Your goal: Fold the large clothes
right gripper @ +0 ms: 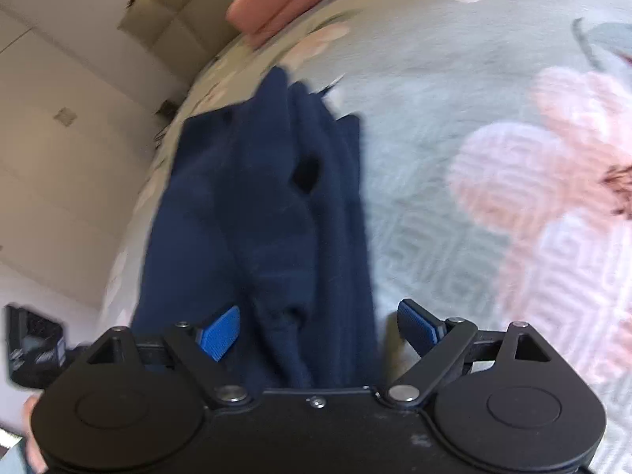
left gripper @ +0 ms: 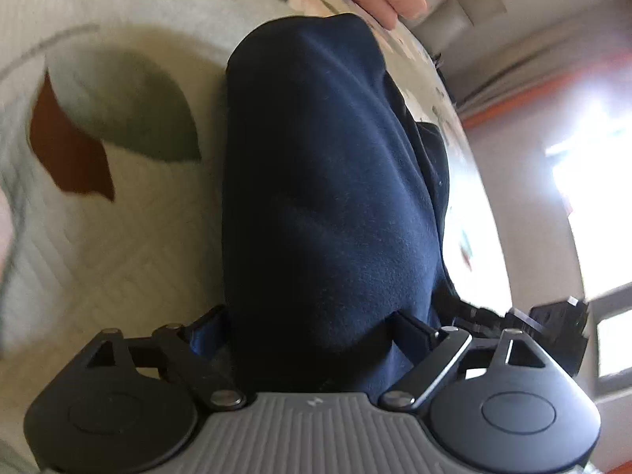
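the navy garment (left gripper: 328, 181) lies folded near the edge of the floral bedspread (left gripper: 118, 237). left gripper (left gripper: 316, 328) and right gripper (right gripper: 320, 328) both stand wide open, gripping nothing, the cloth between their fingers.

Navy garment (right gripper: 256, 213) between blue-padded fingers (right gripper: 221, 331); beyond them, pale green quilt (right gripper: 426, 126) with pink flowers, green and rust leaves.

Daylight floods in from a blown-out white window (left gripper: 592, 166) at the right edge of the left wrist view, washing out detail there. The dark navy folded fabric garment (left gripper: 328, 197) reads nearly black in its creases. The pale quilted floral bedspread (right gripper: 493, 181) is smeared by motion blur in the right view, and both fisheye frames curve strongly, darkening at the corners
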